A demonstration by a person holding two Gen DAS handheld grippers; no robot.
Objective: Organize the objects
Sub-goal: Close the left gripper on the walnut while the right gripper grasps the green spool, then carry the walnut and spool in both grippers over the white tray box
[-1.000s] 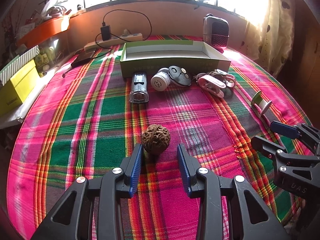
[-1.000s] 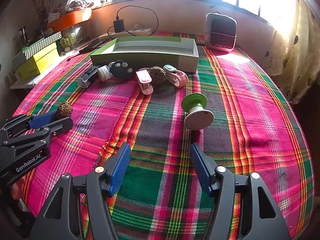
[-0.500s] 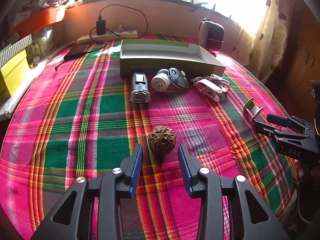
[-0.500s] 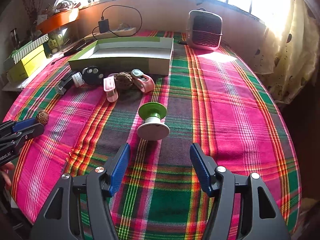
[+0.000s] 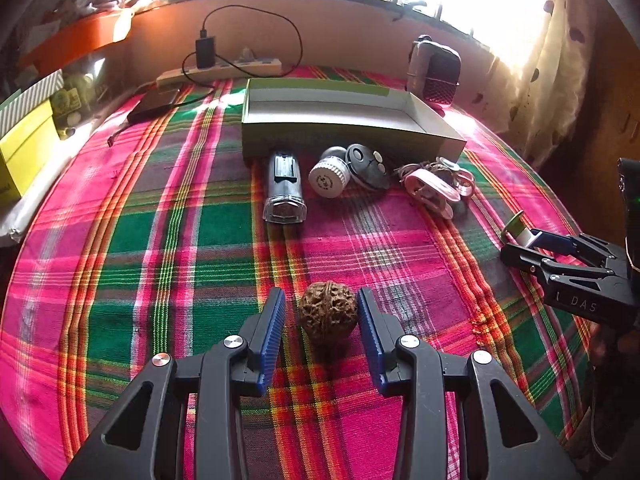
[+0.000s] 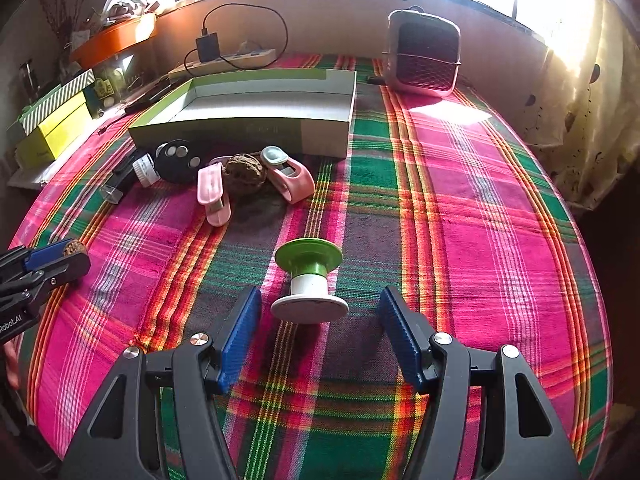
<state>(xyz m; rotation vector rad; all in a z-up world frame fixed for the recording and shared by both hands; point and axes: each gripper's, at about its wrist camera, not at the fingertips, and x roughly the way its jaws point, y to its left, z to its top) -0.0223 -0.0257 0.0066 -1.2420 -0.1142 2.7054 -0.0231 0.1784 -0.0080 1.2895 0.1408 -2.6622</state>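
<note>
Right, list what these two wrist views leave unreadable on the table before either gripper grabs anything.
- Second walnut: right wrist view shows it between the pink clips; in the left wrist view they nearly hide it.
- Box floor: its front wall hides the near part in both views.
- Green-and-white spool: left wrist view, partly covered by the right gripper.
- White cap print: too small.
- Walnut inside the left gripper: pad contact unclear.

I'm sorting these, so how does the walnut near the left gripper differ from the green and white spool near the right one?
The walnut is brown, wrinkled and round; the spool is smooth, green and white, with flat flanges. The walnut is the smaller. Both rest on the plaid cloth, each between open fingers, ungripped.
</note>
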